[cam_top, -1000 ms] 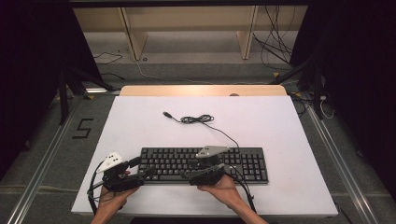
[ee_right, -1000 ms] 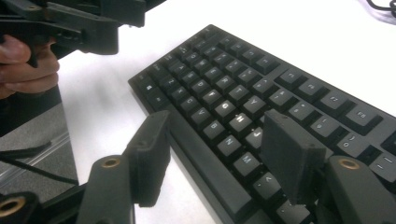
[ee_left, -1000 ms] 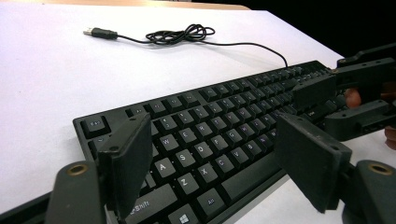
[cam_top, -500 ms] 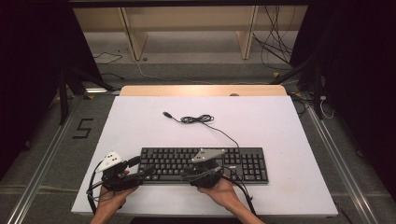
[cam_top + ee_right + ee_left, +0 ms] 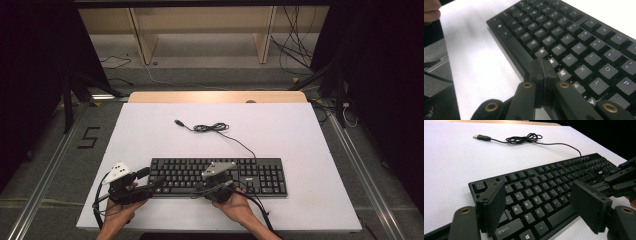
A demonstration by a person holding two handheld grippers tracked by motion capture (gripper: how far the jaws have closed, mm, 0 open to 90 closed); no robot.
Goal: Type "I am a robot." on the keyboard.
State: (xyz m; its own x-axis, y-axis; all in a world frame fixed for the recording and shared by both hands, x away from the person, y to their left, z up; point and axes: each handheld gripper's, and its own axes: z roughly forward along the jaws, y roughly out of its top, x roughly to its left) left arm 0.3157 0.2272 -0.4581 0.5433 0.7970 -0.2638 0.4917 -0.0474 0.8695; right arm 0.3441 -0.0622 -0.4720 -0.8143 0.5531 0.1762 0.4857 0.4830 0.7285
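A black keyboard lies across the near part of the white table. Its thin cable runs back to a loose coil and ends in a USB plug. My left gripper sits at the keyboard's left front corner; its jaws are open and wide apart with nothing gripped. My right gripper rests at the front edge near the middle. Its jaws have just been closing and now meet, shut, with nothing between them, above the space bar by the N and M keys.
Beyond the table's far wooden edge stand shelf legs with loose cables on the floor. Metal rails run along both sides of the table. A "5" mark is on the floor at the left.
The right gripper has shifted slightly left along the keyboard's front edge and its jaws look narrower. The left gripper has stayed put.
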